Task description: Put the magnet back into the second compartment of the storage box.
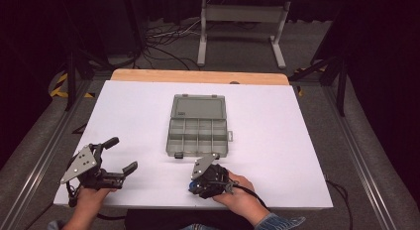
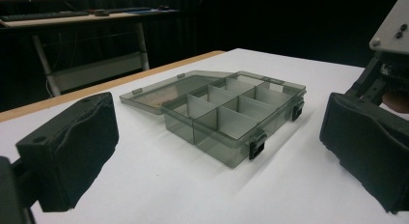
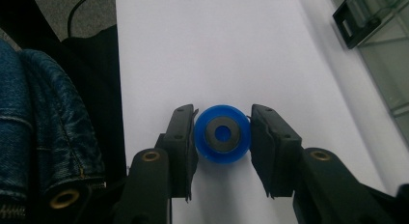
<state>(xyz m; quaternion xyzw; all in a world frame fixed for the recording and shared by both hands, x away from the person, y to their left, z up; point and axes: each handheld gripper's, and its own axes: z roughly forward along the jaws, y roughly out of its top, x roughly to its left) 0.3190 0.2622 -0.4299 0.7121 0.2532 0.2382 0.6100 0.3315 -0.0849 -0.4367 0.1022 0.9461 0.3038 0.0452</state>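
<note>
**A:** Status on your right gripper (image 3: pixel 223 137)?

**B:** You've got it clamped on the small round blue plastic wheel with a dark grey hub (image 3: pixel 223 134). Both black pads press its sides, one each side. The wheel sits at the near edge of the white table top (image 1: pixel 277 141), just right of centre, on or just above the surface; can't tell which. In the high view your right gripper (image 1: pixel 198 183) points left and down and covers most of the wheel (image 1: pixel 191 186); a sliver of blue shows.

**A:** Left?

**B:** Your left gripper (image 1: pixel 119 155) is at the near left corner, jaws wide apart, nothing between them. In the left gripper view the two padded fingers (image 2: pixel 72 151) frame the box from either side, well short of it.

**A:** The box?

**B:** Smoky grey translucent plastic organiser box (image 1: pixel 198 136), mid table, just beyond your right gripper. Its hinged lid (image 1: pixel 199 107) lies folded flat on the far side. Two black latches on the near wall. Inside is a grid of white dividers (image 2: pixel 231 105) forming small compartments. Every compartment you can see into holds nothing. The wheel is outside the box, near its front right latch (image 3: pixel 359 21).
</note>
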